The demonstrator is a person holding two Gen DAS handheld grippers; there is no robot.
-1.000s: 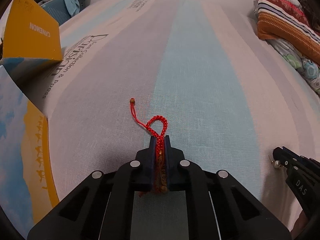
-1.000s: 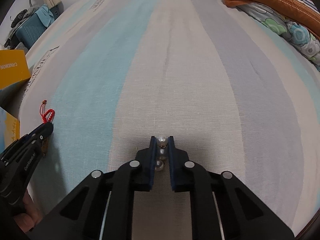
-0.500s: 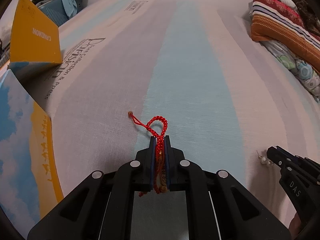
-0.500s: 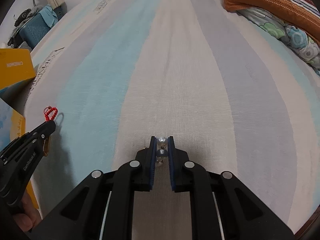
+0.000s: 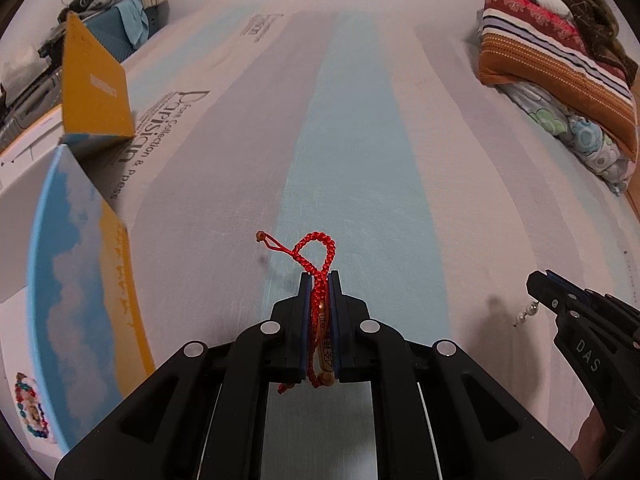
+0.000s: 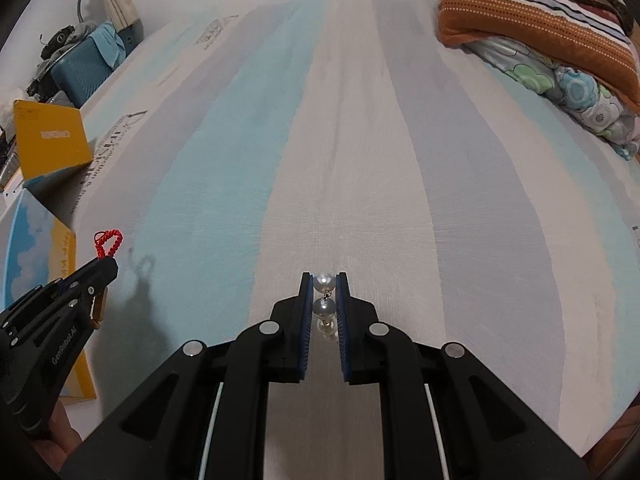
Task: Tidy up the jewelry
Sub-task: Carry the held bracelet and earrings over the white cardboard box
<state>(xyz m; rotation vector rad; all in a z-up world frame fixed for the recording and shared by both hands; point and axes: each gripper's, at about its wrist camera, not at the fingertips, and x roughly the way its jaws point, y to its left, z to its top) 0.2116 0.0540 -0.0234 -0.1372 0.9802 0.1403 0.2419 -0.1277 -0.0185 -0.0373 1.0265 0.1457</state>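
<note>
— Striped bedsheet (image 5: 344, 152) fills both views, pale blue and grey bands, with folded blankets (image 5: 556, 72) stacked far right. What sits at the left edge?

— An open box (image 5: 86, 264) with sky-and-yellow print, its lid propped up; a beaded bracelet (image 5: 30, 412) already lies inside. I judge that is where the jewelry belongs, so I keep both pieces lifted off the bed.

— And your left tongs (image 5: 319, 280)?

— Pressed together on the red braided bracelet (image 5: 316, 252); its loop sticks out past the tips, clear of the sheet, so it cannot snag.

— The right tongs (image 6: 323, 280)?

— Pinching a pearl drop earring (image 6: 323, 304) between the blue pads, beads stacked along the gap, so the small thing cannot roll away.
</note>
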